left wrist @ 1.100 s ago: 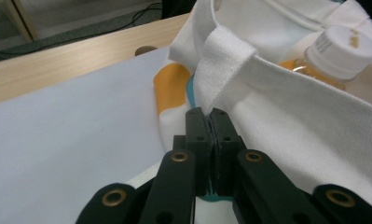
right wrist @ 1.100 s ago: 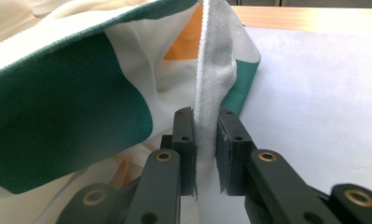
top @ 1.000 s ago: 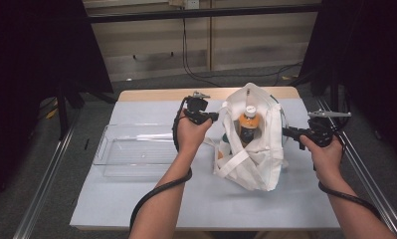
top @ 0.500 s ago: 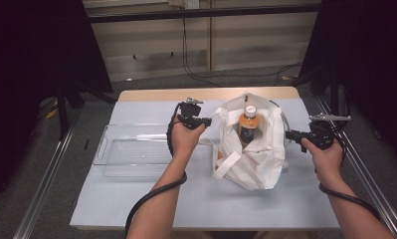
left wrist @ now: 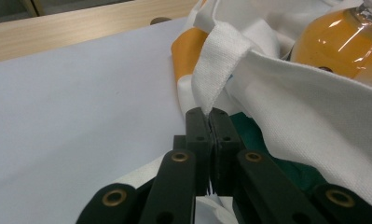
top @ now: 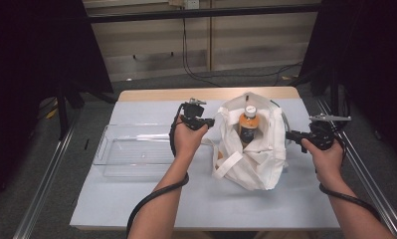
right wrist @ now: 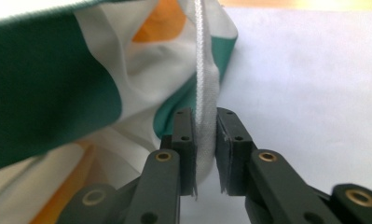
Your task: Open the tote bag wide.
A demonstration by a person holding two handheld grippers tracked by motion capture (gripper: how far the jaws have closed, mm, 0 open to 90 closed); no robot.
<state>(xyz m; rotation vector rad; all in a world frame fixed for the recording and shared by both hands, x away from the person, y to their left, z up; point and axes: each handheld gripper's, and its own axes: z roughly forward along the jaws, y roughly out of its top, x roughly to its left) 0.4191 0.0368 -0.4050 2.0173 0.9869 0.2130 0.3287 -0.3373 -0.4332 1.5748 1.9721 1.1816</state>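
Between the left gripper's [left wrist: 210, 114] pressed-together jaws is a white strap [left wrist: 216, 60] of the cloth bag [top: 258, 149]; the right gripper [right wrist: 204, 116] pinches the bag's other strap [right wrist: 200, 70], its jaws having just been opening slightly. An orange bottle [top: 247, 124] stands upright inside the bag, mid-table. Just left of the left hand [top: 188, 139] lies a clear plastic tray [top: 129, 149] on the blue-grey table [top: 211, 204]
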